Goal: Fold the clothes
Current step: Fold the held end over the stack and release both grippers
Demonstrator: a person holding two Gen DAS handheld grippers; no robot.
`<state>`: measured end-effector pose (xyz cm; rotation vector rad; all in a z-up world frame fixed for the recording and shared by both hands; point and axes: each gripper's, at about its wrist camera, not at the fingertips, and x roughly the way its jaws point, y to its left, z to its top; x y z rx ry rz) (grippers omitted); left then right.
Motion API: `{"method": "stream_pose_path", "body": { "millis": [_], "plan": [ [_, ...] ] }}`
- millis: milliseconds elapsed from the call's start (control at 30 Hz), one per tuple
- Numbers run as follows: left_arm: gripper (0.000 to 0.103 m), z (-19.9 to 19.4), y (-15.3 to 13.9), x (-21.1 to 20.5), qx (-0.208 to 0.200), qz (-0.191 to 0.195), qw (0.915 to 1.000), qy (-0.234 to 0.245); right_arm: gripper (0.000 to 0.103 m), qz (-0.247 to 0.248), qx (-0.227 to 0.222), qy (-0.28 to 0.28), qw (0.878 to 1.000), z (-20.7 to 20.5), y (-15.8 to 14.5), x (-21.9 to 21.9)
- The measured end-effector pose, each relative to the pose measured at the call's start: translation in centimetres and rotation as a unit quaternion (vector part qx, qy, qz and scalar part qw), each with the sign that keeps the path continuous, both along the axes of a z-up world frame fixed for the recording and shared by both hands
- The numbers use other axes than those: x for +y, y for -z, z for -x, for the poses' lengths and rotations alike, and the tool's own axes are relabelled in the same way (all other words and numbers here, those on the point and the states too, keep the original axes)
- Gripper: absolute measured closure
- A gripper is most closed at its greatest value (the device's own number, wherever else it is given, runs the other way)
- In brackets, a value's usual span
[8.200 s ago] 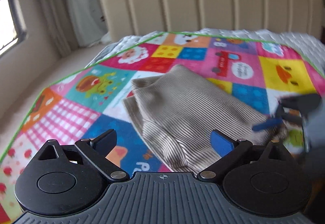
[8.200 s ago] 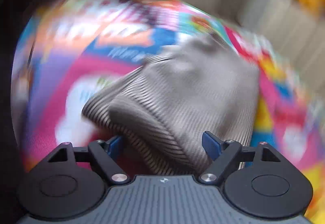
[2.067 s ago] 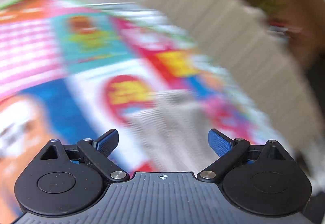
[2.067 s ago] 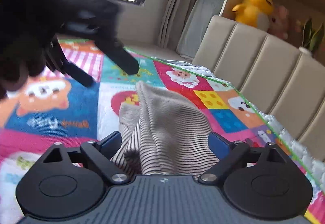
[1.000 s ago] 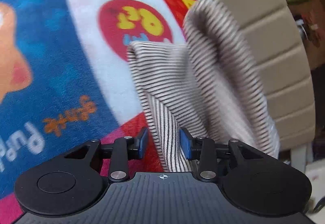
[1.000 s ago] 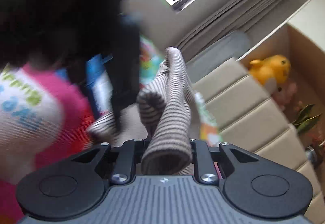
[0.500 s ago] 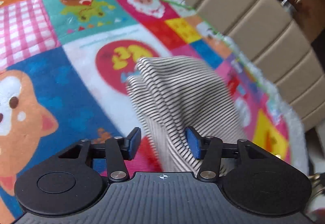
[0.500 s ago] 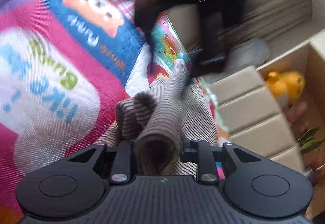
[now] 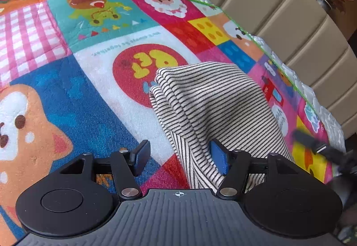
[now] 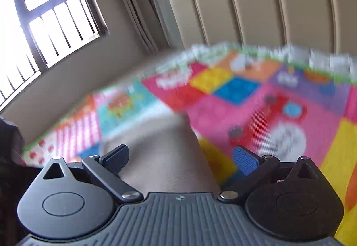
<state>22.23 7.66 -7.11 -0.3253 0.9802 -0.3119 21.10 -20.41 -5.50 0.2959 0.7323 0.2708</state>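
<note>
Blue-padded left tool (image 9: 177,157): jaws part-way apart and just been opening; nothing pinched. The right-hand pad touches or nearly touches the near edge of the cloth; the left-hand pad stands clear over bare blanket.

Striped garment (image 9: 214,101), beige with thin dark lines, knit and soft: lies folded on the patchwork blanket (image 9: 67,94) that covers the bed. From the left tool it runs from about 12 toward 1 o'clock, near hem at the tool's mouth, far corner by the red roundel print. Long axis judged to run from tool toward the padded headboard (image 9: 279,9). Two layers show at the far left corner, upper one slightly offset.

Right tool (image 10: 180,160): jaws wide and just been opening; nothing gripped. Its view is smeared by motion. A plain beige-brown blur, likely the same garment, lies under and ahead of its mouth at 12 o'clock, with blanket beyond at 1 to 2 o'clock. In the left wrist view a dark blurred finger at 3 o'clock, beside the garment's right edge, is probably this tool.

Judgement: both tools have let go, fold laid down. The left tool is nearer the near hem, the right nearer the right-hand edge. Any further fold would likely carry the near hem away along the long axis.
</note>
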Motion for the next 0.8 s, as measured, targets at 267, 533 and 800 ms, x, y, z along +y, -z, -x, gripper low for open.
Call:
{"method": "stream_pose_path", "body": {
  "millis": [267,533,800],
  "plan": [
    [0.036,-0.7,-0.5,0.3,-0.028,-0.02,0.9994,-0.001,0.014,-0.133,0.067,-0.053,0.987,2.7,1.5,0.3],
    [0.028,-1.1,-0.3,0.3,-0.028,-0.028,0.9992,0.003,0.017,0.021,0.11,-0.08,0.991,3.1,2.7,3.7],
    [0.031,0.9,0.2,-0.3,0.063,0.077,0.9946,0.029,0.01,0.074,0.045,-0.082,0.993,3.3,0.6,3.3]
  ]
}}
